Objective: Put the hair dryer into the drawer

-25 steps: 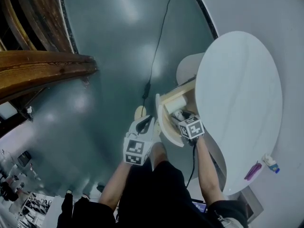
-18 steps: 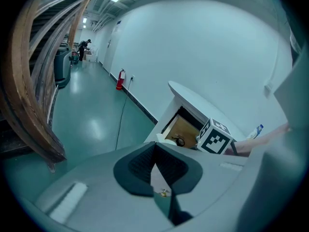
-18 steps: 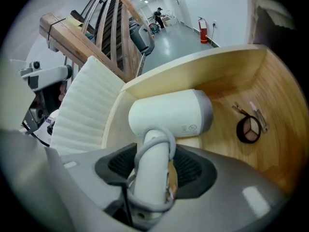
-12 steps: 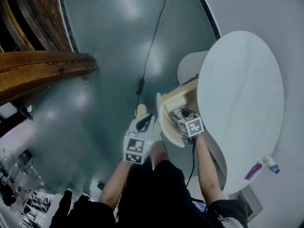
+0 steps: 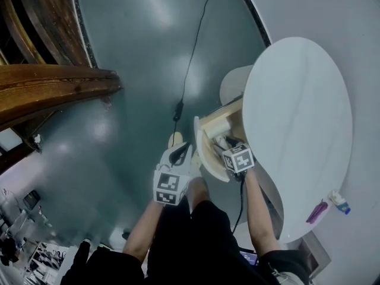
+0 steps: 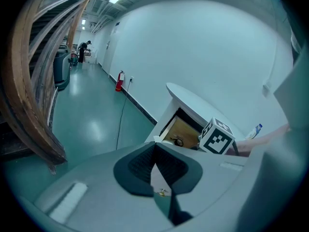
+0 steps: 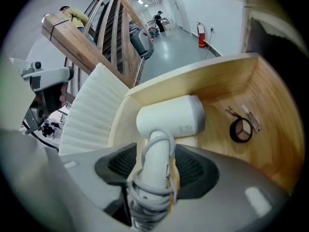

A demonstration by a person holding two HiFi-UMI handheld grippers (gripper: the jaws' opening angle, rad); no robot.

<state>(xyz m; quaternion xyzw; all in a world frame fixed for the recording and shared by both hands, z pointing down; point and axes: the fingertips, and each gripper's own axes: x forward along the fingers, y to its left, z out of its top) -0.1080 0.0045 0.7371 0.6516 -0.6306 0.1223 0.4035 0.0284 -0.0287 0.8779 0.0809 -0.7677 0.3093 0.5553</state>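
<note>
Left gripper (image 5: 180, 151) hangs over the floor (image 5: 130, 70), just left of the open drawer (image 5: 209, 125) and not touching it. The left gripper view shows its fingers (image 6: 136, 168) pressed together with nothing between them, which the head view can't resolve. That view also looks across into the drawer and catches the right gripper's marker cube (image 6: 217, 137) and a fire extinguisher (image 6: 119, 81) down the corridor wall.

A thin black cable (image 5: 196, 52) runs across the floor toward the drawer.

The drawer sticks out from under the white oval surface (image 5: 297, 117). Right gripper (image 5: 227, 145) reaches into it. In the head view the hair dryer is hidden by the gripper. In the right gripper view the fingers (image 7: 195, 170) are clamped on the handle of the white hair dryer (image 7: 171, 116). Its grey cord (image 7: 147, 190) is wound round the handle. The dryer's head is inside the wooden box, and I can't tell if it touches the bottom. Only this view shows a round black compact (image 7: 240, 130) and small clips (image 7: 241, 113) on the drawer bottom to the right, plus the ribbed white drawer front (image 7: 91, 115).

Far right edge of the surface: a purple item (image 5: 316, 213) and a small blue-capped bottle (image 5: 338, 203).

Compared with 0.5 s and 1 s ago, both grippers sit in the same spots and the right is still in the drawer. Only the framing shifts slightly.

Writing: a small round logo on the dryer body, not legible. The cubes carry black-and-white square markers, no text.
</note>
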